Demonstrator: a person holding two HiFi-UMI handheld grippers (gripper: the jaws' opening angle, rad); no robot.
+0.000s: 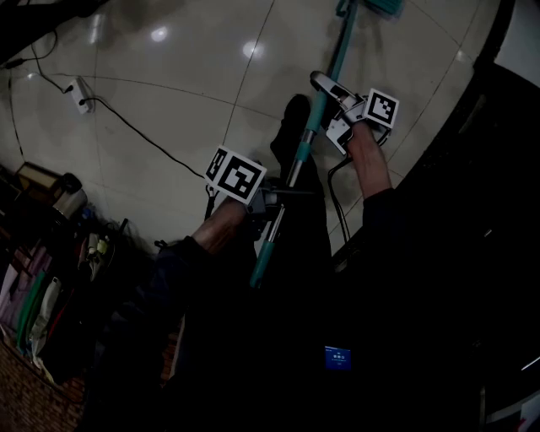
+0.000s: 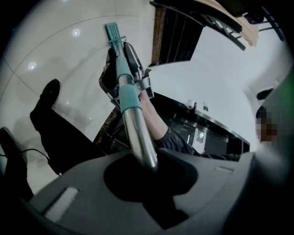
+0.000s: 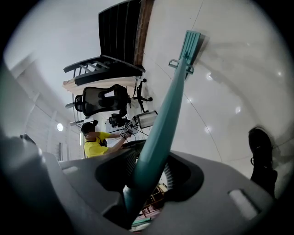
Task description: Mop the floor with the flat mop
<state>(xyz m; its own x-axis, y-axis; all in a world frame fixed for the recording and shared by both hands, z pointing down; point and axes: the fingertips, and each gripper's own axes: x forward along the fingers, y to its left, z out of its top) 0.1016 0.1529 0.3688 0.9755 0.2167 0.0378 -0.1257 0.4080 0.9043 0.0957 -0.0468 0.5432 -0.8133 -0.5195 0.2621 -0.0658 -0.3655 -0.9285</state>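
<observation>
The flat mop's teal handle (image 1: 325, 93) runs from the top of the head view down to its end near my body. The mop head (image 1: 384, 7) shows only partly at the top edge, on the pale tiled floor (image 1: 169, 76). My left gripper (image 1: 278, 196) is shut on the lower, silver part of the pole (image 2: 140, 137). My right gripper (image 1: 327, 99) is shut on the teal part higher up. In the right gripper view the teal handle (image 3: 161, 124) passes between the jaws of my right gripper (image 3: 142, 181) toward the mop head joint (image 3: 187, 48). The left gripper (image 2: 149, 167) looks along the pole at the mop head (image 2: 112, 32).
A white power strip (image 1: 82, 94) with a black cable lies on the floor at the left. Bags and clutter (image 1: 42, 287) fill the lower left. Dark furniture (image 1: 489, 211) stands at the right. My shoe (image 1: 295, 114) is beside the handle. A person in yellow (image 3: 98, 144) and an office chair (image 3: 103, 98) are farther off.
</observation>
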